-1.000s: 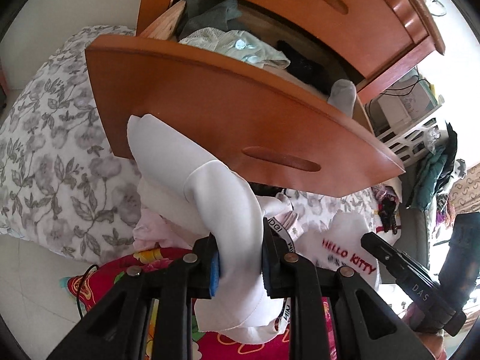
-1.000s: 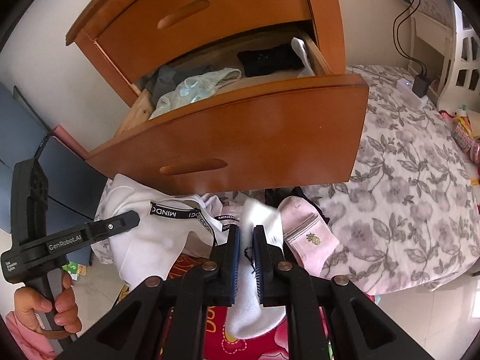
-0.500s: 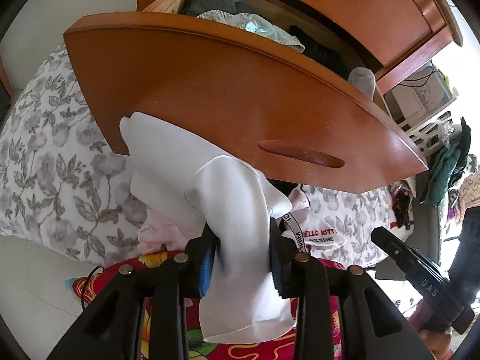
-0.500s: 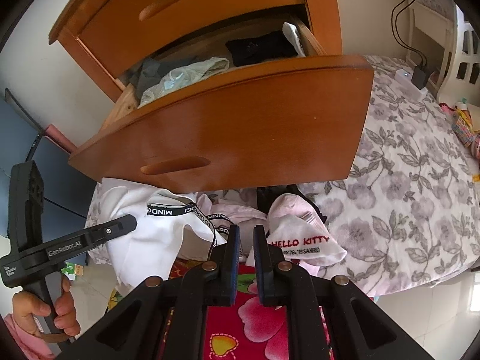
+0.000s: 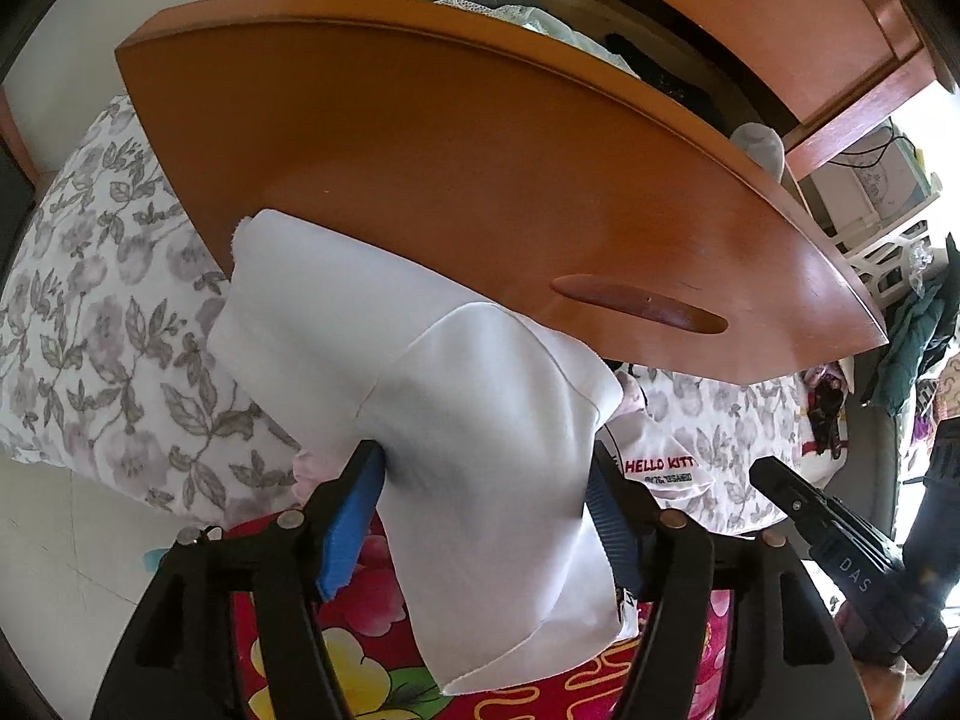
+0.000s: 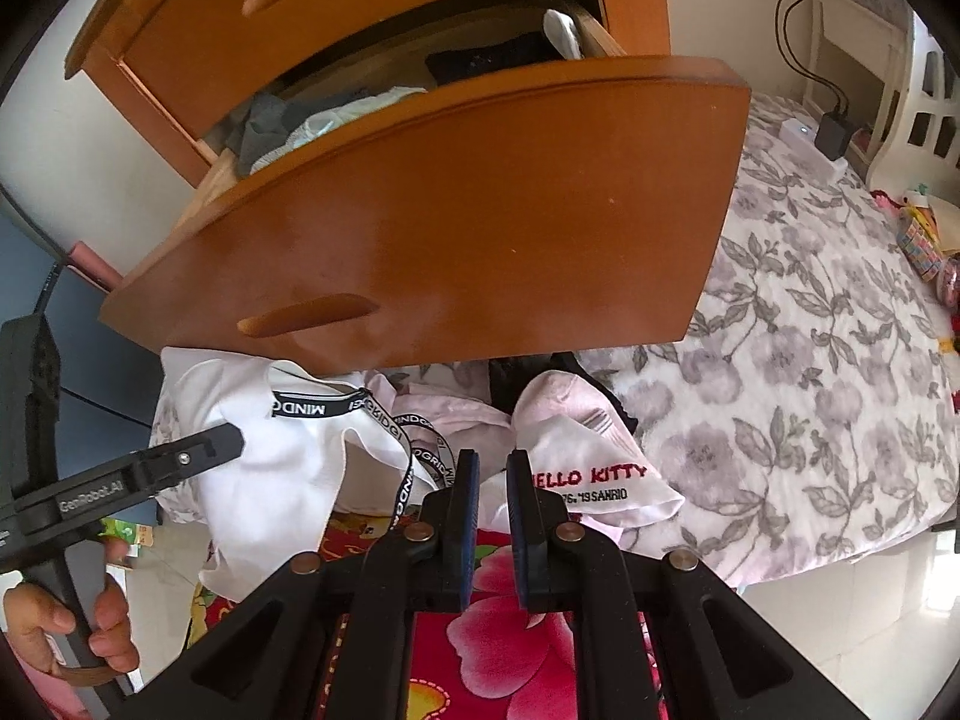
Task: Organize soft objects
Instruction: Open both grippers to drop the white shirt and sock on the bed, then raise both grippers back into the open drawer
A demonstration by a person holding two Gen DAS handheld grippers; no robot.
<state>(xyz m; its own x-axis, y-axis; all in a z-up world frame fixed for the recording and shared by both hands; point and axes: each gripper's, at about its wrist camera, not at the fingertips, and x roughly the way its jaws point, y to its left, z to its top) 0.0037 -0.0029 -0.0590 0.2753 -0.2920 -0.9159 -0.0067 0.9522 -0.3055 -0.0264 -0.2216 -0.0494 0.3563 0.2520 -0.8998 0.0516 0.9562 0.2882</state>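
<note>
Opening over the pile under the pulled-out drawer (image 5: 480,192), the left gripper (image 5: 486,516) letting go of the white garment (image 5: 468,450), apparently so it can settle with the other soft things; the cloth lying between the spreading blue pads (image 5: 351,516), draped forward toward the drawer front and sagging onto the red floral blanket (image 5: 360,660), whether either pad is touching it not being clear. Hovering just short of the Hello Kitty sock (image 6: 600,474) on the flowered bedspread (image 6: 810,390), the right gripper (image 6: 492,516) showing a narrow gap, starting to widen, nothing between its tips, the sock lying just right of and beyond the right fingertip, probably being lined up as the next pick.
</note>
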